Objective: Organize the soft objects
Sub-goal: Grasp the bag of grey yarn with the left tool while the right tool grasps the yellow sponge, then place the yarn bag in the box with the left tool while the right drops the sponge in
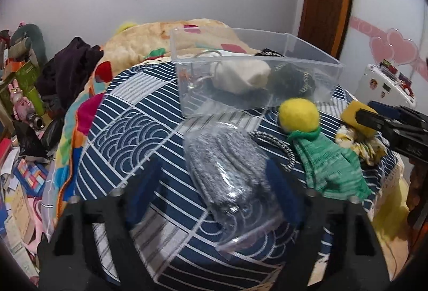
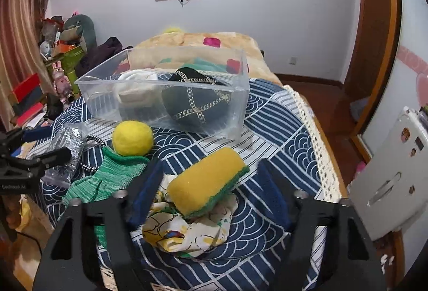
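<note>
A clear plastic bin [image 1: 184,101] [image 2: 240,114] stands on the blue patterned cloth and holds a white soft item [image 1: 240,75] [image 2: 136,90] and a dark chain-trimmed pouch [image 2: 198,103]. My left gripper [image 1: 214,178] is open around a grey knit item in a clear bag [image 1: 227,165]. My right gripper [image 2: 211,181] is open around a yellow-green sponge [image 2: 206,181] that lies on a printed cloth [image 2: 192,232]. A yellow ball [image 1: 298,114] [image 2: 132,138] and a green knit cloth [image 1: 331,162] [image 2: 107,176] lie between them.
A black-white cord [image 1: 278,144] lies by the bagged item. A colourful blanket [image 1: 125,50] is bunched behind the bin. Clutter and boxes [image 1: 24,109] fill the left side. A white appliance [image 2: 396,170] stands at the right, past the bed edge.
</note>
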Motion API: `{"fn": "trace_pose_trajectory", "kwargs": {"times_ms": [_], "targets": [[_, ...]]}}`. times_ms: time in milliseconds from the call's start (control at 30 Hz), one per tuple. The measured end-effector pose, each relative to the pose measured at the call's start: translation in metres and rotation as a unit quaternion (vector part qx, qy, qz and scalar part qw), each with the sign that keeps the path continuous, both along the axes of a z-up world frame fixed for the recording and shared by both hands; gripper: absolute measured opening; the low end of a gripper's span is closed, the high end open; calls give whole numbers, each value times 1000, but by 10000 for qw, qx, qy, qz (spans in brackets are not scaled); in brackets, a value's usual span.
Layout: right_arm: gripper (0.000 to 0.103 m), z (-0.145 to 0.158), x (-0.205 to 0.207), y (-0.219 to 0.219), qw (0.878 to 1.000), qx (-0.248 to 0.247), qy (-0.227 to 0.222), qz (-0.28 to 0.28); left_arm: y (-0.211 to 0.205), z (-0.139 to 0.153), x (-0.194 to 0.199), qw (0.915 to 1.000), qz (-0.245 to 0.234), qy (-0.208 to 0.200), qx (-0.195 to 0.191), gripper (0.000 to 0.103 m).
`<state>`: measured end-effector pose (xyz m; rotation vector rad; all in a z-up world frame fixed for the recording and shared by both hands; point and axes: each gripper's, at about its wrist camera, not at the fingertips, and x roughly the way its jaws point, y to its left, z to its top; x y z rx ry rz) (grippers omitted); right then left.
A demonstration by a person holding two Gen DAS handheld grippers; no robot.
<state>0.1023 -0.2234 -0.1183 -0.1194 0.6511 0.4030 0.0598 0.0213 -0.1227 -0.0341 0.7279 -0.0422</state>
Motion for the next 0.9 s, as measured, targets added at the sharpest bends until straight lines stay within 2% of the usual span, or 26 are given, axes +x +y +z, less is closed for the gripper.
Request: {"fn": "trace_pose_trajectory", "kwargs": {"times_ms": [67, 100, 133, 233, 333, 600, 900], "targets": [[46, -2, 1, 1, 10000, -51, 11, -10, -3, -2, -2, 9999, -83, -2, -75, 62], [43, -2, 2, 2, 10000, -46, 40, 12, -4, -2, -1, 9998, -139, 12, -103, 53], [41, -3, 1, 2, 10000, -47, 31, 1, -6, -3, -2, 9998, -176, 16, -118, 48], [36, -1, -2, 2, 10000, -56, -43, -12, -8, -1, -5, 9998, -172, -61, -104, 37], [34, 3, -3, -1, 10000, 56, -81, -2, -5, 0, -9, 9997, -5, -95, -215, 31], [33, 22, -9, -2, 9990, 303, -342, 22, 1, 16, -18, 9989, 152, -313, -299, 26], [33, 52, -10, 2, 9952, 568, -797, 90, 5, 61, -19, 9953, 161, -924, -261, 26]]}}
